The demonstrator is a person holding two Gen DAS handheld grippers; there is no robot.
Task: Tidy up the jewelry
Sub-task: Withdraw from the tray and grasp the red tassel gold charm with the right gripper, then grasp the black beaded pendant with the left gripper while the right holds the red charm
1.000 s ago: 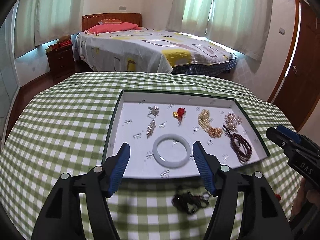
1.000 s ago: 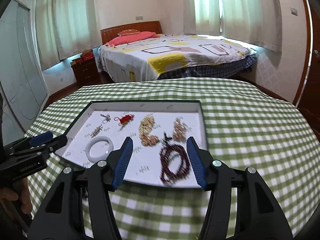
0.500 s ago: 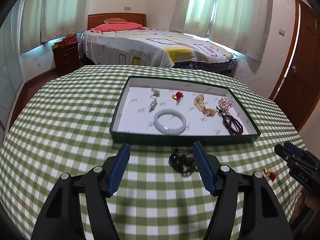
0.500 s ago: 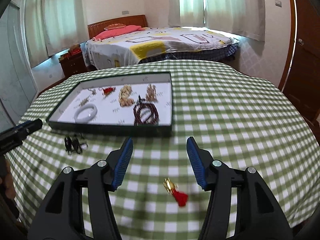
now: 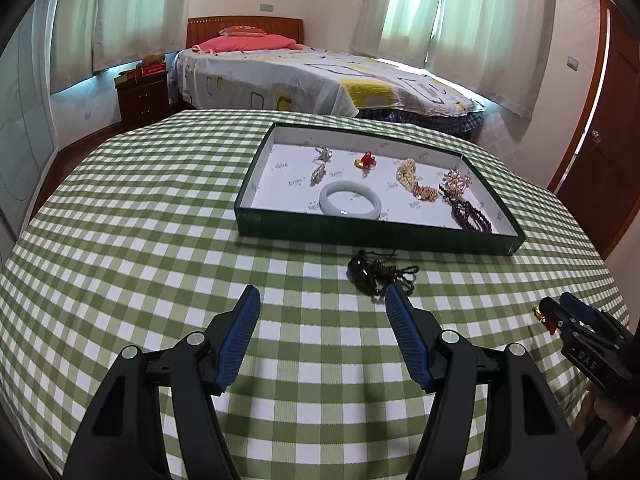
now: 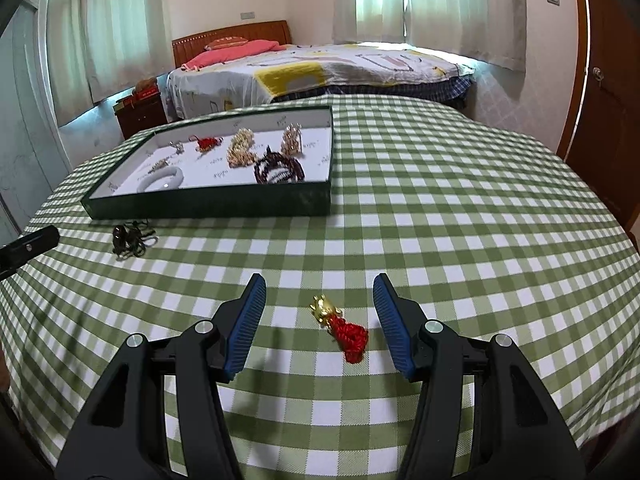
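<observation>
Both grippers have pulled back from the tray point(image 5: 376, 236) vs 1 s ago, when each hung right over it; now both sit over bare checked table point(image 5: 160, 240) on the near side of the tray. Left gripper point(image 5: 323, 300): fingers wide apart, holding nothing. A black cord necklace point(image 5: 376, 274) lies on the cloth just in front of the tray's near wall, close to the tip of the left gripper's right-hand finger, not touching as far as I can tell. Right gripper point(image 6: 319, 286): fingers also spread wide, empty, w/ a gold charm on a red tassel point(image 6: 340, 322) lying on the table between them, well apart from the tray's near right corner. That charm wasn't in the right wrist view 1 s ago; by 0.5 s ago it showed low in the frame, now it's up between the fingers. Inside the tray, unchanged: white bangle point(image 5: 350, 204) near the front wall, small silver pieces behind it to the left, a red & gold charm point(image 5: 366, 160) toward the back, a gold bead strand point(image 5: 416, 182) mid-right, dark red beads point(image 5: 470, 214) at the front right corner. Bed point(image 5: 320, 76) stands beyond the table.
</observation>
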